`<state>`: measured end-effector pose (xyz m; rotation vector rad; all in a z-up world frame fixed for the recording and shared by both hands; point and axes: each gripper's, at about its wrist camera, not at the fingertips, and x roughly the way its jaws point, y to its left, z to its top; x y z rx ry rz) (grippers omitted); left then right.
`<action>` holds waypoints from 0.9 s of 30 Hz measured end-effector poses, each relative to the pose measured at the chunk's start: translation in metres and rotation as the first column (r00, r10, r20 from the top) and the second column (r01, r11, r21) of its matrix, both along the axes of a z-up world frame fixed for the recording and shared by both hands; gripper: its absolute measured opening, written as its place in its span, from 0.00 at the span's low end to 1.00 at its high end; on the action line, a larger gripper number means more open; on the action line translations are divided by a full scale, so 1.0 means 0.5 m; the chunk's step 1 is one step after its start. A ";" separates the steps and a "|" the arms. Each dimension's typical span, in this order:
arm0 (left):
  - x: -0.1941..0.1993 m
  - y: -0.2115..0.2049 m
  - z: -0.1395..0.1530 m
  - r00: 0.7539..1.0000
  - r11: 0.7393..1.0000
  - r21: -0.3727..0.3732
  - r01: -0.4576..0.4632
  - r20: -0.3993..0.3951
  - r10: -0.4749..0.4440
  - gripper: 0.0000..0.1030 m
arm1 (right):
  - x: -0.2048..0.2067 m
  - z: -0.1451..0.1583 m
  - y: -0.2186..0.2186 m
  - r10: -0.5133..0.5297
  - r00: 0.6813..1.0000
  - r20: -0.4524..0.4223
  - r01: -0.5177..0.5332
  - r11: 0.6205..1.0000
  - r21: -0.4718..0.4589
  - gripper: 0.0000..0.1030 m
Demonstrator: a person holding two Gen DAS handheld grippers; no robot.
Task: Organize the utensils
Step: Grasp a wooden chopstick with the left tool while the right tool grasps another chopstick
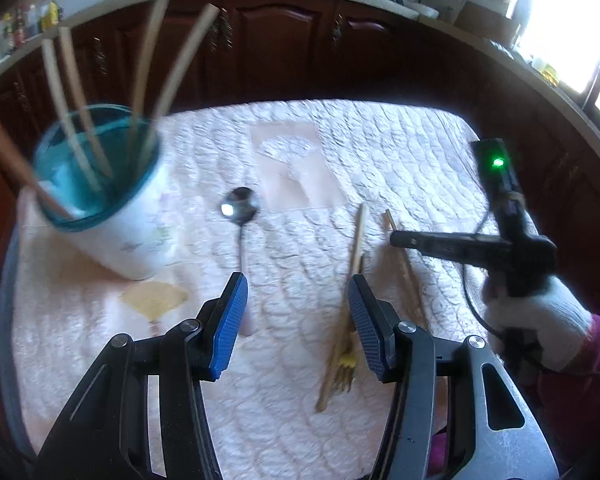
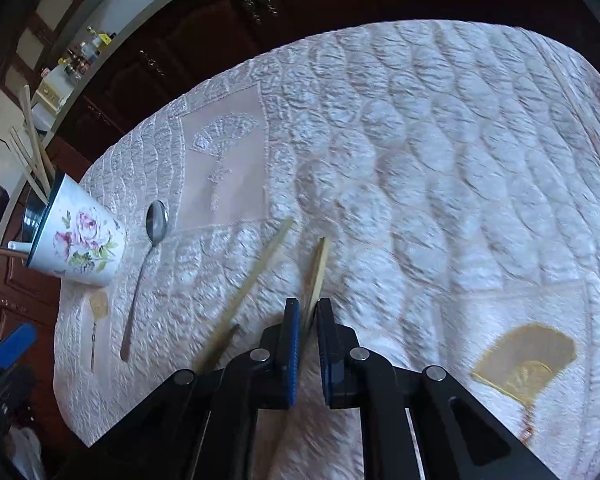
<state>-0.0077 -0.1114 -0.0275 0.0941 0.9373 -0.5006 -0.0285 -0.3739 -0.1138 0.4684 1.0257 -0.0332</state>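
A floral white cup (image 1: 136,236) (image 2: 84,244) with a teal inside stands at the left of the table and holds several wooden chopsticks. A metal spoon (image 1: 239,204) (image 2: 156,220) lies beside it. Two wooden chopsticks lie further right: one (image 1: 358,240) (image 2: 260,264) loose, the other (image 1: 406,268) (image 2: 320,264) between the pads of my right gripper (image 2: 308,302) (image 1: 396,239), which is shut on it. My left gripper (image 1: 297,278) hangs open over the cloth between the spoon's handle and the loose chopstick, with nothing between its blue pads (image 1: 228,320).
A quilted pale pink cloth (image 1: 380,152) (image 2: 420,140) covers the table. Its edge runs close by the cup on the left. Dark wooden cabinets (image 1: 284,48) and a counter with bottles stand behind. A gloved hand (image 1: 536,320) with a magenta sleeve holds the right gripper.
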 end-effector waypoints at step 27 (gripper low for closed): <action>0.227 -0.297 -0.178 0.971 0.971 0.166 0.173 -0.194 -0.140 0.05 | -0.007 -0.028 -0.083 0.012 1.000 -0.017 -0.012 0.999 0.038 0.11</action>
